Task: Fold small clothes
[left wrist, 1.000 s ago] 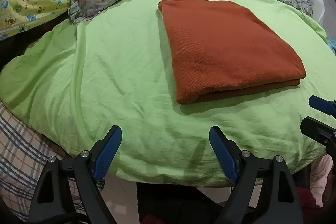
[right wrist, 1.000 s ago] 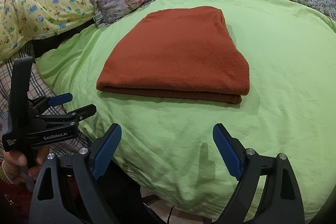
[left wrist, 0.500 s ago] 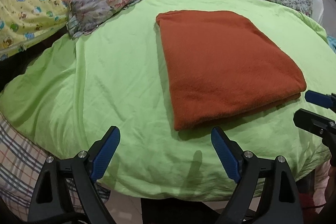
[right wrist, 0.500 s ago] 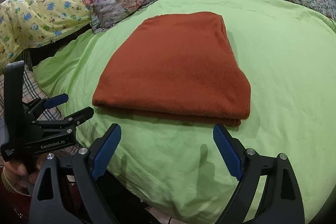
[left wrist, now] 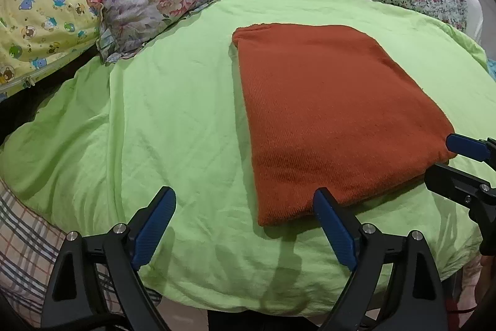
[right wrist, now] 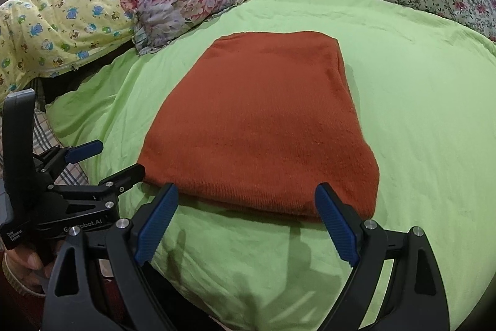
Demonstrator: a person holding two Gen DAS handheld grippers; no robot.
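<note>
Rust knit garment (left wrist: 334,117) laid folded on green bedsheet (left wrist: 161,126), near edge accessible. Left claw (left wrist: 245,225) and right claw (right wrist: 248,222) held wide, empty, positioned for gripping near corners.

Two low, close wrist views from the bed's near edge, sharing the orange cloth (left wrist: 334,114).
</note>
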